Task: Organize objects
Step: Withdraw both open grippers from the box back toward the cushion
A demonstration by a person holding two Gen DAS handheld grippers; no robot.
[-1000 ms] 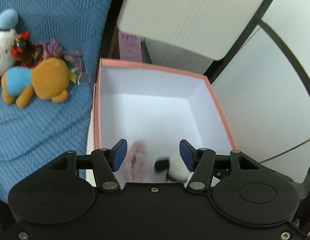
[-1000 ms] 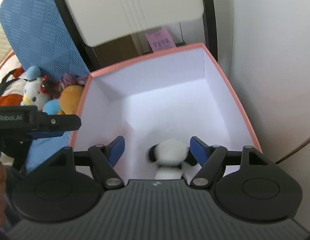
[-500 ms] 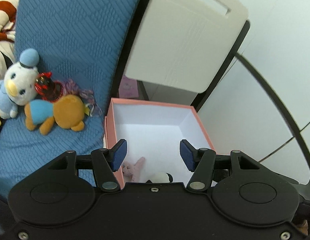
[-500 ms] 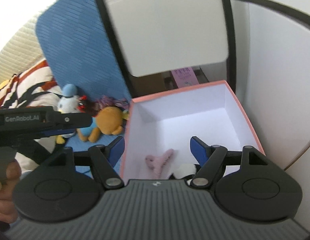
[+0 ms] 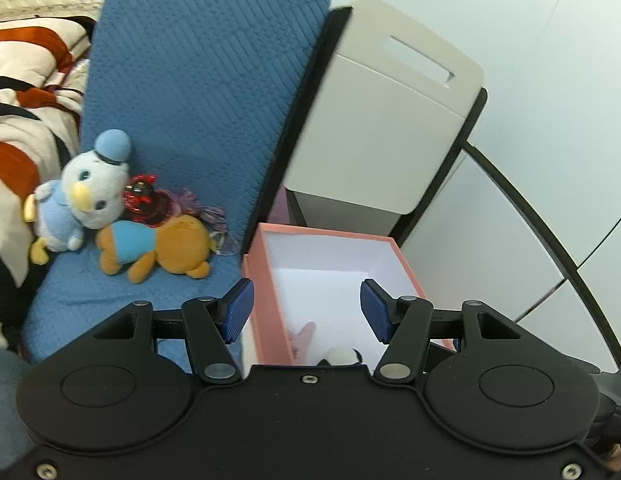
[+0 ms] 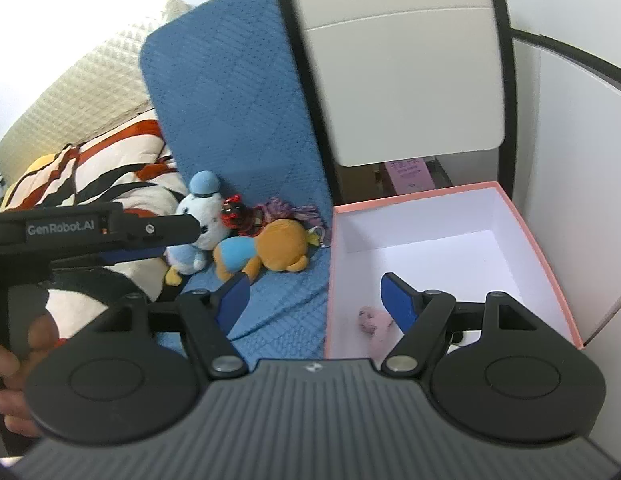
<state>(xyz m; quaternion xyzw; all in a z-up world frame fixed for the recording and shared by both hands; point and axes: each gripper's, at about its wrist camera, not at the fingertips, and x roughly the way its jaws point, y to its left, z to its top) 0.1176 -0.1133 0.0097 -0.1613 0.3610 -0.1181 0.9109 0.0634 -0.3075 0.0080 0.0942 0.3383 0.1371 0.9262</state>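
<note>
- The white duck toy point(image 5: 86, 196) lay far left on the blue cushion point(image 5: 198, 80), touching the orange bear toy point(image 5: 166, 248). A red trinket point(image 5: 144, 200) and a purple tassel point(image 5: 198, 208) sat just behind them. None of these had shifted in the last second.
- The left tool point(image 5: 306, 311) had pulled up and back from the pink box point(image 5: 266, 300). A second earlier it hung low inside the box; now it looked down on the box rim from above. Its blue pads stood apart with nothing between them.
- The right tool point(image 6: 314, 300) had backed away the same way. Its pads also stood wide and empty, one over the cushion and one over the box.
- Two things had been left on the white floor of the box: a pink hair clip point(image 6: 372, 320) and a small black and white toy point(image 5: 342, 356), at the near end by the left wall.
- That likely meant one drop was done. The soft toys on the cushion were still outside the box, so the next reach probably had to go left to them.
- The grey chair back point(image 6: 402, 80) stood behind the box.
</note>
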